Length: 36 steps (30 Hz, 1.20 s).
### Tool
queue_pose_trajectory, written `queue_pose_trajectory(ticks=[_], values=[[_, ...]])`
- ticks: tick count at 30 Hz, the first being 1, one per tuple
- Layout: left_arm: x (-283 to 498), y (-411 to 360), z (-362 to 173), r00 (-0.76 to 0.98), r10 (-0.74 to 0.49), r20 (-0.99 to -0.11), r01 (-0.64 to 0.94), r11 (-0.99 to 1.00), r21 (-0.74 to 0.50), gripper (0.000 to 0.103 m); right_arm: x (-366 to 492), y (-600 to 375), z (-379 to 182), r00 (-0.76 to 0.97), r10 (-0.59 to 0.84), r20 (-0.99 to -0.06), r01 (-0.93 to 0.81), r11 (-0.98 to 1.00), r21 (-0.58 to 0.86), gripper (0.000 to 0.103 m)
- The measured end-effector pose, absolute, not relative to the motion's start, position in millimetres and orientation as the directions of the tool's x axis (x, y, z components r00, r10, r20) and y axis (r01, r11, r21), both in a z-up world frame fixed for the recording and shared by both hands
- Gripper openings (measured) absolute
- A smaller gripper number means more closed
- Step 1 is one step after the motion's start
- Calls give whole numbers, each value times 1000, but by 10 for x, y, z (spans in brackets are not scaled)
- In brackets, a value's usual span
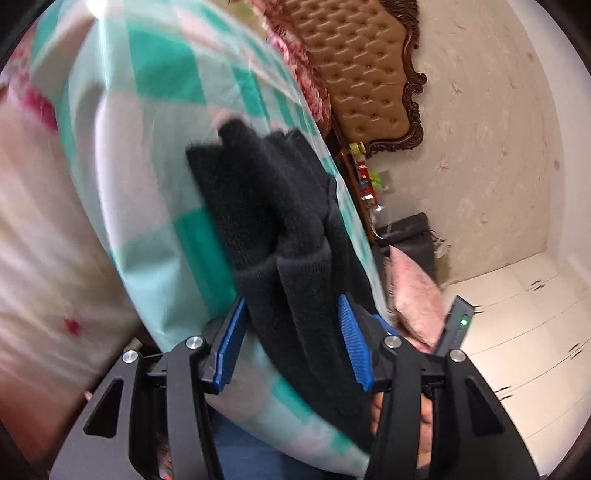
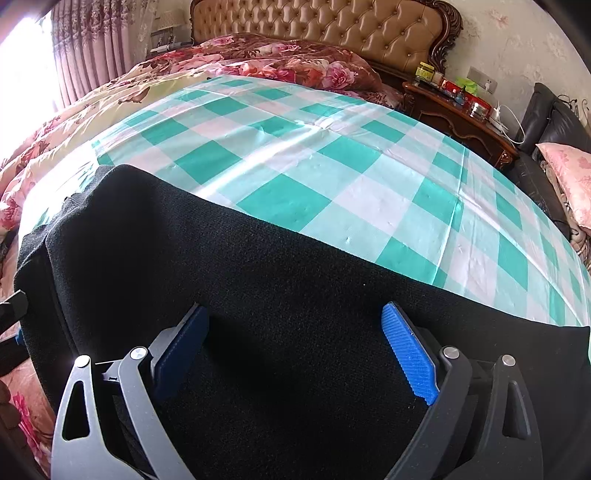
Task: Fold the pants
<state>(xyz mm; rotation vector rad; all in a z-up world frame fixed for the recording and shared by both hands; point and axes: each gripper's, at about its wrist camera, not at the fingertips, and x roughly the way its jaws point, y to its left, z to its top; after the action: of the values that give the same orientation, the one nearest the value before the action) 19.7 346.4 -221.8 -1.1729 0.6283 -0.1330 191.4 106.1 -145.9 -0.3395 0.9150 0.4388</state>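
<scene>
The black pants (image 2: 258, 295) lie on a green-and-white checked cloth (image 2: 314, 166) spread over the bed. In the left wrist view, which is tilted and blurred, the pants (image 1: 280, 229) run in thick bunched folds between my left gripper's (image 1: 291, 317) blue pads (image 1: 352, 343); the jaws stand apart with the fabric between them, not pinched. My right gripper (image 2: 295, 332) is open and sits low over the flat black fabric, its blue pads (image 2: 410, 354) wide apart on either side. The other gripper shows at the right view's left edge (image 2: 11, 310).
A floral quilt (image 2: 258, 62) and a tufted headboard (image 2: 332, 29) are at the far end of the bed. A wooden nightstand (image 2: 461, 118) with small items stands to the right, then a dark chair with a pink pillow (image 2: 569, 181). Curtains (image 2: 85, 48) hang at left.
</scene>
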Motion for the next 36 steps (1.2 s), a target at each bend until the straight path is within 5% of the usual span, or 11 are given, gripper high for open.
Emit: queue_pose_trajectory(ticks=[4,8,14,17,22,26,32,36], values=[[270,3381,-2241,825,-416,-383,-225,380,-897,50,1914,1063,-1460,530,221,-818,-501,861,-91,91],[319,3411,-2304,830,-396,-393,-259,351,-900,26,1913,1046,-1449,531,227,-816,-500,862,-85,90],[265,3443,-2339,842,-403,-357,-233,326,-916,24,1885,664,-1177,581,201,-789,-423,902,-81,69],[252,3438,-2352,847,-397,-354,-236,315,-919,31,2070,487,-1259,558,133,-819,-353,931,-89,62],[241,3433,-2272,845,-389,-366,-242,332,-912,19,2079,510,-1371,577,100,-811,-370,917,-151,63],[254,3376,-1998,839,-355,-412,-238,441,-865,16,2134,345,-1297,531,183,-827,-370,929,-32,66],[390,3035,-1427,788,-202,-582,-281,722,-632,15,2065,-163,-1038,501,283,-818,-303,943,141,71],[573,2180,-861,764,112,-635,-223,970,-98,15,2001,-705,-892,467,397,-790,-239,917,319,73]])
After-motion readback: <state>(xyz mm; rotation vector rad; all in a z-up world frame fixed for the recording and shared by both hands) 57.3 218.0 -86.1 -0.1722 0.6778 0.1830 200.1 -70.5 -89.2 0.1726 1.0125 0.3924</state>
